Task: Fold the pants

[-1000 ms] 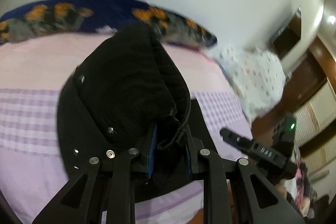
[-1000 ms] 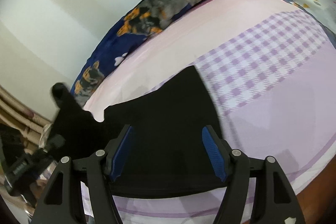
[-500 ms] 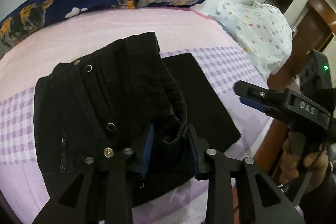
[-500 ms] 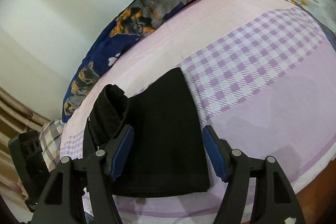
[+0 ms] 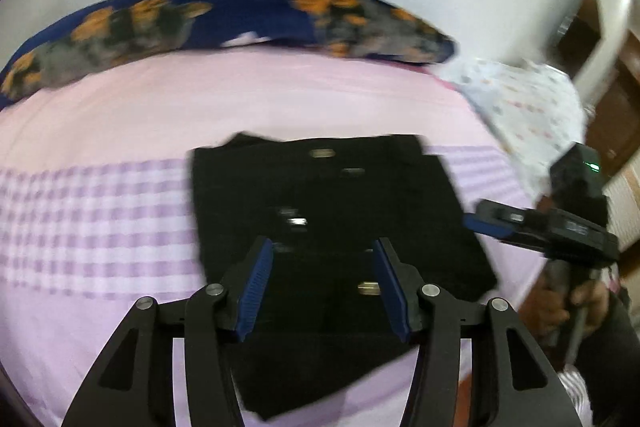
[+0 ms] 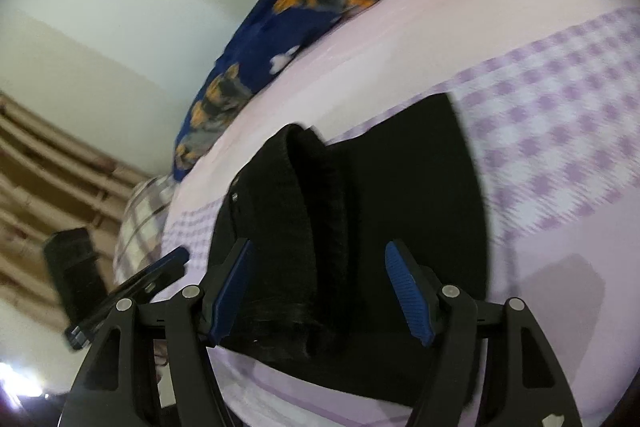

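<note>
Black pants lie folded in a flat rectangle on the pink and purple checked bed sheet, metal rivets facing up. My left gripper hovers over their near part; its jaws are opening and the blue pads touch no cloth. In the right wrist view the same pants show a thick rounded fold along their left side. My right gripper stands open above that fold with nothing pinched. It also appears at the right of the left wrist view as a black tool held by a hand.
A long navy pillow with orange and grey print lies along the wall at the back of the bed. A white dotted cloth sits at the far right. A plaid cloth lies at the bed's left end, and the mattress edge runs close below.
The left gripper let go of the waistband fold it pinched and drew back with its jaws wider. The pants dropped flat. The right gripper shifted closer over the pants, still open.
</note>
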A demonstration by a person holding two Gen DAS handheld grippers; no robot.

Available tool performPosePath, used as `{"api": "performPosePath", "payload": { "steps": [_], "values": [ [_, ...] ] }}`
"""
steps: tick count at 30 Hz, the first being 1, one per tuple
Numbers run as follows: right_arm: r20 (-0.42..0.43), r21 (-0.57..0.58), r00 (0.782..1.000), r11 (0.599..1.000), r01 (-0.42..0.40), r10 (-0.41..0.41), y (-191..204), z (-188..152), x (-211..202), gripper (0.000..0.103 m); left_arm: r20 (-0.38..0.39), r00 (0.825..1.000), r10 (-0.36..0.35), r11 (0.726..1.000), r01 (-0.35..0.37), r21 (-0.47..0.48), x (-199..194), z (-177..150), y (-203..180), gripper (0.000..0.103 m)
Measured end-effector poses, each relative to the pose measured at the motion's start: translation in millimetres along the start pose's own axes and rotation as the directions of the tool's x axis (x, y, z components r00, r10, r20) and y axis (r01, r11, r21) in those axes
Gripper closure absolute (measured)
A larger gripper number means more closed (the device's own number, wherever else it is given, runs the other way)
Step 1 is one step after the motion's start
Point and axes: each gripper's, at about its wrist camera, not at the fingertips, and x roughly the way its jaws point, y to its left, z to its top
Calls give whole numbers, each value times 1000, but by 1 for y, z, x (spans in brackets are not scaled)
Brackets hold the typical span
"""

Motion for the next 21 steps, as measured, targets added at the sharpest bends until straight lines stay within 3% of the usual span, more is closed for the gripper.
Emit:
{"api": "performPosePath", "payload": {
  "steps": [3,6,10,16,21],
  "values": [
    [-41,-27,999,1000,-11,9,-1,5,14,37,-42,999,14,999,-16,-46,10,-6,20,50],
    [-81,-11,997,1000,-12,11,-9,10,24,37,-87,996,-15,998,10,-59,24,-14,23,50],
    [-107,-13,994,1000,-24,23,-15,16,33,37,-144,989,-37,999,38,6,39,-27,9,50],
    [-132,-27,990,998,-61,57,-17,26,41,37,-145,988,-45,995,57,81,39,-35,-14,50],
    [-189,-51,973,989,-141,129,-8,28,59,41,-133,989,-61,995,71,69,39,-36,-10,50]
  ]
}}
